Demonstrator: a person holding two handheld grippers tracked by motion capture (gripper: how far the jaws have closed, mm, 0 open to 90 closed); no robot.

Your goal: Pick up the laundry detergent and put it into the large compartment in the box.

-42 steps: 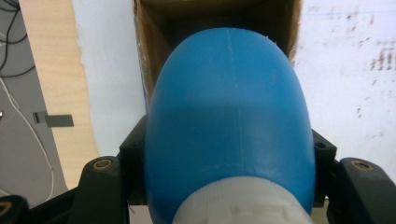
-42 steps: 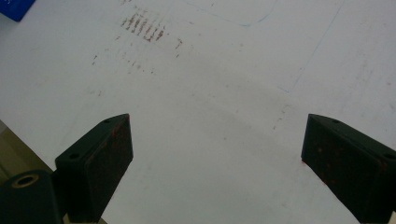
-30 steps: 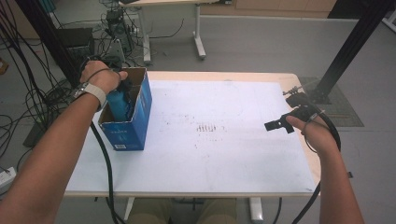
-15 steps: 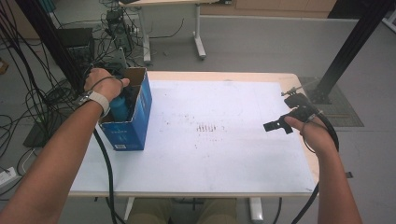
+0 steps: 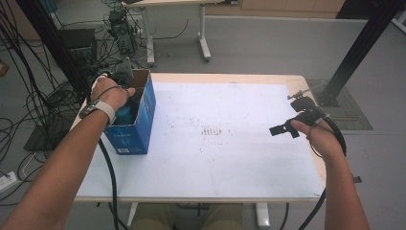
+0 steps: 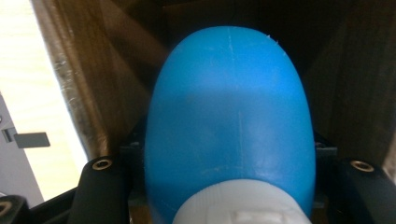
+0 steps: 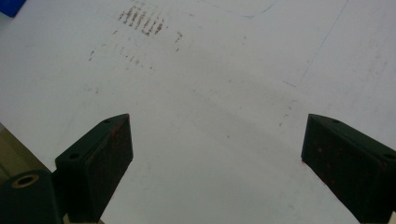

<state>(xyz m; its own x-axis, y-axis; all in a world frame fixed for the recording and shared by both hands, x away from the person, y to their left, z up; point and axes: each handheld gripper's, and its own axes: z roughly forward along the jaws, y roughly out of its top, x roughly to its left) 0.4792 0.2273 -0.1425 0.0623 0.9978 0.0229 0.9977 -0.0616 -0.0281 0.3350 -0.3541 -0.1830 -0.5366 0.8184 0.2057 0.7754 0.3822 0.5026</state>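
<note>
A blue cardboard box (image 5: pixel 136 132) stands open-topped at the table's left edge. My left gripper (image 5: pixel 122 103) reaches down into it under the person's hand, shut on a blue plastic bottle (image 6: pixel 229 107) with a white cap (image 6: pixel 243 207). The bottle (image 5: pixel 125 114) hangs bottom-first between the box's brown inner walls (image 6: pixel 74 84) and hides most of the jaws. Near the table's right edge my right gripper (image 5: pixel 282 129) hovers low over the white table sheet. Its jaws (image 7: pixel 215 154) stand wide apart with nothing between them.
Faint dark marks (image 5: pixel 213 130) sit mid-sheet on the white table top (image 5: pixel 230 167). A black slanted post (image 5: pixel 364 43) stands beyond the right back corner. Tangled cables and equipment (image 5: pixel 72 57) crowd the floor at the left, and another table's legs (image 5: pixel 203 33) stand behind.
The left hand has sunk deeper into the blue box with the bottle in the gripper. The right hand and its gripper have kept still.
</note>
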